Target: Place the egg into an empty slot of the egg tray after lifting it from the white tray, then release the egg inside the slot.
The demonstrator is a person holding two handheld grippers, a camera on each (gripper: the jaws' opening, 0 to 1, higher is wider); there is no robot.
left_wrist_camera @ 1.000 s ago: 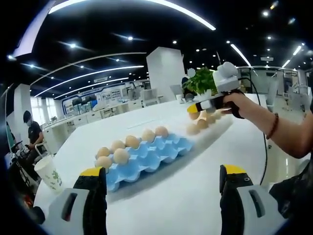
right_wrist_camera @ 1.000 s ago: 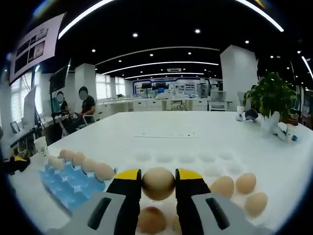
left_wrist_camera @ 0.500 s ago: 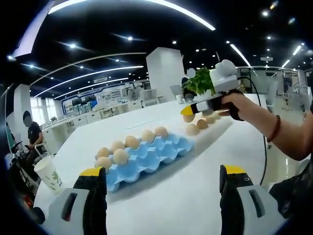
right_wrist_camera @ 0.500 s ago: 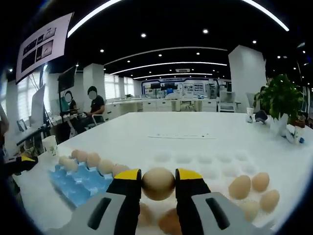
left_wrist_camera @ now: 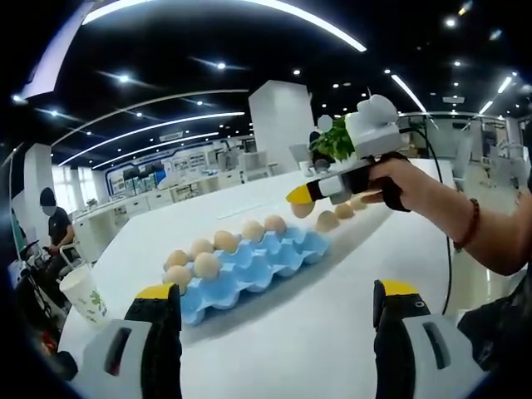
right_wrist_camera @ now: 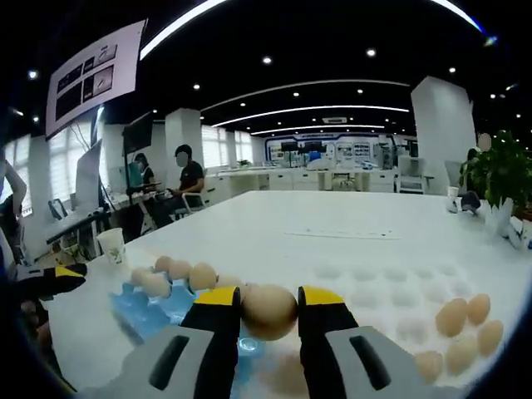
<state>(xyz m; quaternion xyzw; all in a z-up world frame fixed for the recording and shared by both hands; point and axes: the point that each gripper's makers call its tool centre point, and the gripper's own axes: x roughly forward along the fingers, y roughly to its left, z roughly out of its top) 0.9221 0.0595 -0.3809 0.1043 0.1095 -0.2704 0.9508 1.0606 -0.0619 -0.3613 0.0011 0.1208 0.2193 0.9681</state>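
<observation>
Right hand-held gripper (left_wrist_camera: 301, 196) carries an egg (left_wrist_camera: 302, 209) above the blue egg tray (left_wrist_camera: 258, 264).

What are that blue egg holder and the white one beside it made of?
The blue egg tray looks like thin moulded plastic: saturated colour, slightly glossy cups. The white tray seems a matte moulded sheet, plastic or pulp; its dimples are too faint to tell.

Blue egg tray (right_wrist_camera: 145, 303) partly hidden behind the right tongs (right_wrist_camera: 269, 309), white tray (right_wrist_camera: 399, 287) faint and blurred
</observation>
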